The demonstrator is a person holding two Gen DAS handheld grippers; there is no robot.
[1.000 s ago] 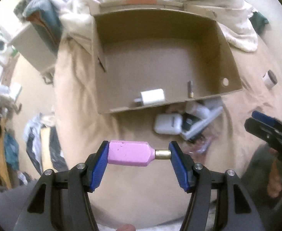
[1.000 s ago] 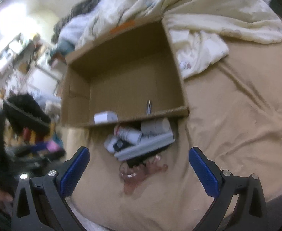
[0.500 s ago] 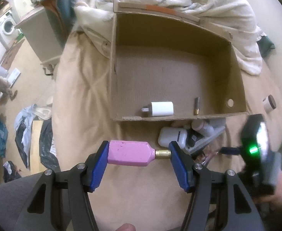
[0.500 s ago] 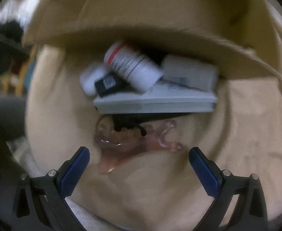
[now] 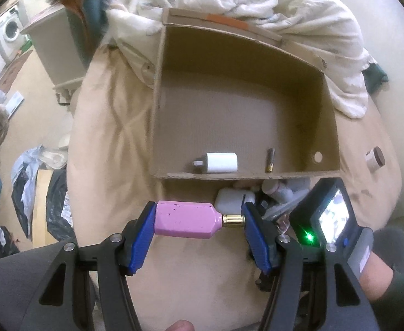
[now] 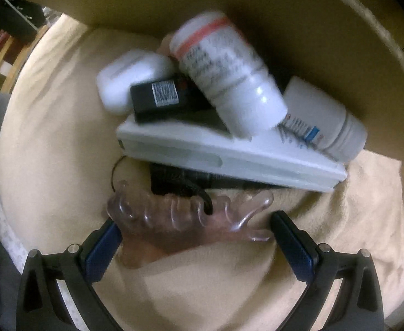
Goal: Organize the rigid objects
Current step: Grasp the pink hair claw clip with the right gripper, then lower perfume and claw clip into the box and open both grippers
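My left gripper (image 5: 199,222) is shut on a pink bottle (image 5: 186,219) with a gold cap, held crosswise above the beige bedding just in front of the open cardboard box (image 5: 157,88). Inside the box lie a white plug adapter (image 5: 219,162) and a small battery (image 5: 270,160). My right gripper (image 6: 195,235) points down, open, its fingers either side of a clear pink hair claw (image 6: 185,218) without pressing it. Behind the claw is a pile: a white flat device (image 6: 229,157), a black adapter (image 6: 163,98), a white case (image 6: 130,77) and two white pill bottles (image 6: 229,80).
The box wall (image 6: 312,27) overhangs the pile in the right wrist view. A crumpled white duvet (image 5: 243,2) lies behind the box. A small roll (image 5: 374,158) sits on the bedding right of the box. Floor clutter and bags (image 5: 36,187) lie left of the bed.
My right gripper has dropped from a raised view of the box to just over the pile, straddling the hair claw. The left gripper has rolled slightly, still holding the pink bottle.
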